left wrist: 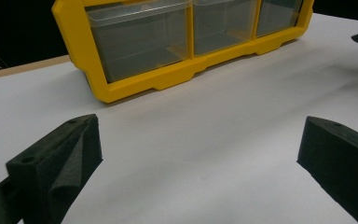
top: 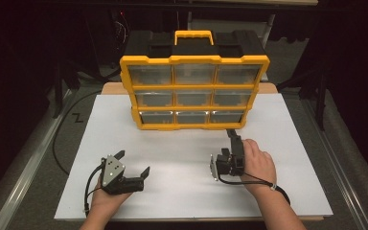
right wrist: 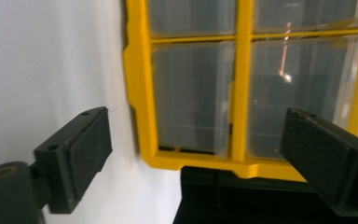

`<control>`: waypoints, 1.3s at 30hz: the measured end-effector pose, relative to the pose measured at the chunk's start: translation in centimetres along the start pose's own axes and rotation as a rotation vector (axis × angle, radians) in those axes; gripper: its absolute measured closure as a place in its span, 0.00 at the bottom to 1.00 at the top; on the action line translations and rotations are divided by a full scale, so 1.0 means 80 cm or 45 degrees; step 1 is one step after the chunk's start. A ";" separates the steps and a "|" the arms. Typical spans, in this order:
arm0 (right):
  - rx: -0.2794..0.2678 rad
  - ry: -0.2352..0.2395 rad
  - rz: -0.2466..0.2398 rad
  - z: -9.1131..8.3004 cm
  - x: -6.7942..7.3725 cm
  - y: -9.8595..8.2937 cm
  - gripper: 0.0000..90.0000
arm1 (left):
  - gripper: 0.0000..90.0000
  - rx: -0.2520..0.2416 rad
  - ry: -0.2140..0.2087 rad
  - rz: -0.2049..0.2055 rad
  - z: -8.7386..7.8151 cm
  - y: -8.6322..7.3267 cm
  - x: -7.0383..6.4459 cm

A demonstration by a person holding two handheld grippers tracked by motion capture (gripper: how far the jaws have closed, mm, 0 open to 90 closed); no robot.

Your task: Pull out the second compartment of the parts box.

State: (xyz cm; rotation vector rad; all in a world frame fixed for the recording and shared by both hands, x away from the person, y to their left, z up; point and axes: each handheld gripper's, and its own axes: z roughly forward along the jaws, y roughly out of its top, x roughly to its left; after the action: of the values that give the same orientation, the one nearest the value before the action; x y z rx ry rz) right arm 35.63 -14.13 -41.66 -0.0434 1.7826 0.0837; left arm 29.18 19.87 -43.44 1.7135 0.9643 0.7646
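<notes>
A yellow organizer (top: 194,91) with nine clear drawers and a black back stands upright at the far middle of the white tabletop (top: 182,196). My left gripper (top: 134,162) rests low at the front left, open, with bare table between its jaws (left wrist: 199,133); the organizer's bottom row (left wrist: 140,42) lies well ahead of it. My right gripper (top: 231,136), rolled on its side, points at the organizer's lower right corner from close by. It is open (right wrist: 198,126), nothing is between its jaws, and a clear drawer (right wrist: 191,93) in the yellow frame (right wrist: 140,93) sits just ahead.
Bare white table spreads between the two grippers and in front of the organizer. A wooden edge (top: 110,88) shows behind the white top. A black cable (top: 57,143) loops on the floor at the left. Dark furniture legs stand at the back.
</notes>
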 end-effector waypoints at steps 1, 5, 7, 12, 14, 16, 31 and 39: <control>0.002 -0.006 -0.007 0.000 -0.003 0.001 0.17 | 0.00 -0.001 -0.002 0.006 0.000 0.000 0.000; -0.016 -0.062 -0.003 -0.002 -0.011 0.006 0.22 | 0.01 -0.004 -0.004 0.007 0.000 0.000 0.000; -0.021 -0.076 0.001 -0.002 -0.015 0.008 0.26 | 0.01 -0.001 -0.003 0.007 -0.001 0.000 0.000; -0.029 -0.119 -0.008 -0.002 -0.027 0.014 0.34 | 0.01 -0.002 -0.002 0.004 0.000 0.000 0.000; -0.036 -0.138 -0.006 -0.002 -0.030 0.017 0.38 | 0.01 0.000 -0.006 0.007 -0.001 0.000 0.000; -0.042 -0.153 0.002 -0.004 -0.034 0.020 0.42 | 0.01 -0.002 -0.007 0.006 -0.001 -0.001 -0.001; -0.073 -0.255 0.010 0.004 -0.083 0.047 0.55 | 0.01 -0.010 -0.019 0.003 -0.001 -0.001 -0.001; -0.093 -0.276 0.005 0.011 -0.106 0.064 0.58 | 0.01 -0.015 -0.026 0.004 -0.002 -0.001 -0.001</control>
State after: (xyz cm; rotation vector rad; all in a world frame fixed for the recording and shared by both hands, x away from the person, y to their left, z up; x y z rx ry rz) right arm 37.91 -9.07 -33.41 -0.0802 1.5625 0.1511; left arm 29.00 19.89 -43.44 1.7100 0.9412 0.7519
